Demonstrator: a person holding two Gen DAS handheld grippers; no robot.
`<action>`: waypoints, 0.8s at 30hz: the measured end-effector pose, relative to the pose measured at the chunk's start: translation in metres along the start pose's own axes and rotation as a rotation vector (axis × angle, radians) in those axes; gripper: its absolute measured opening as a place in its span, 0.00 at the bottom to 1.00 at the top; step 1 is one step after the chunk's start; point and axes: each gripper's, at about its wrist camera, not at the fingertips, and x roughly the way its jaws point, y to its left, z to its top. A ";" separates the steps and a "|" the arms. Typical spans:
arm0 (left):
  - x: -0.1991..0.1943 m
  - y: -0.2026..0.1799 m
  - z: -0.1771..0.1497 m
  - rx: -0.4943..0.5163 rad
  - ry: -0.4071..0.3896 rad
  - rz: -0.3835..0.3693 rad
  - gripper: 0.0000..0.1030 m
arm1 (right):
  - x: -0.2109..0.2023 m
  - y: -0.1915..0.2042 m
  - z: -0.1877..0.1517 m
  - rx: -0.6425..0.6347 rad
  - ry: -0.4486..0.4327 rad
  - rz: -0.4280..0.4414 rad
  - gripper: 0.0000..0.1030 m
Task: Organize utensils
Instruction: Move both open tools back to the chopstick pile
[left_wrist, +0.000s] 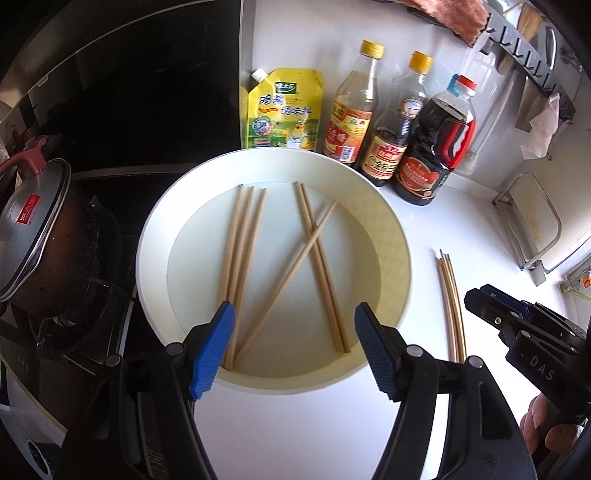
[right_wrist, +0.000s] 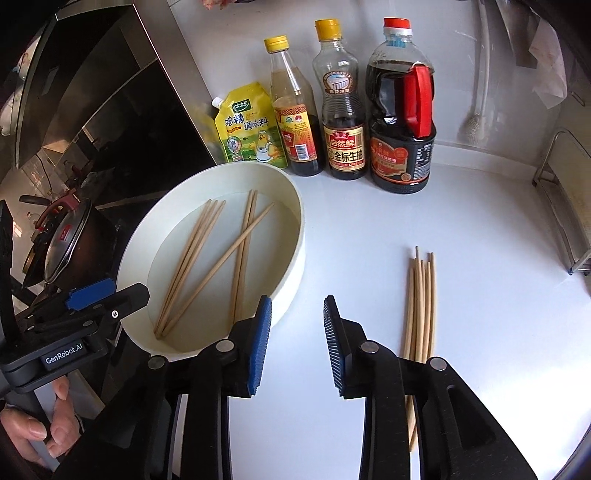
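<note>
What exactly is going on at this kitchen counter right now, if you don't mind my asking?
A person with a handheld gripper in each hand is sorting chopsticks. Six loose chopsticks lie in a round white basin, one crossing two others. A tidy bundle of chopsticks lies on the white counter to the basin's right. The left gripper hovers open over the basin's near edge; the right gripper is open and empty between basin and bundle. Neither holds anything.

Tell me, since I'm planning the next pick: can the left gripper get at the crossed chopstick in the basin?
Probably yes: the left gripper hangs open over the basin, and the crossed chopstick lies on top, uncovered.
</note>
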 end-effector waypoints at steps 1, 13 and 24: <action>-0.001 -0.004 -0.001 0.001 -0.002 -0.002 0.66 | -0.004 -0.004 -0.002 -0.001 -0.002 -0.006 0.28; 0.005 -0.062 -0.025 0.045 0.029 -0.040 0.71 | -0.028 -0.061 -0.037 0.041 0.010 -0.055 0.40; 0.026 -0.111 -0.051 0.099 0.077 -0.057 0.73 | -0.017 -0.112 -0.075 0.088 0.050 -0.100 0.41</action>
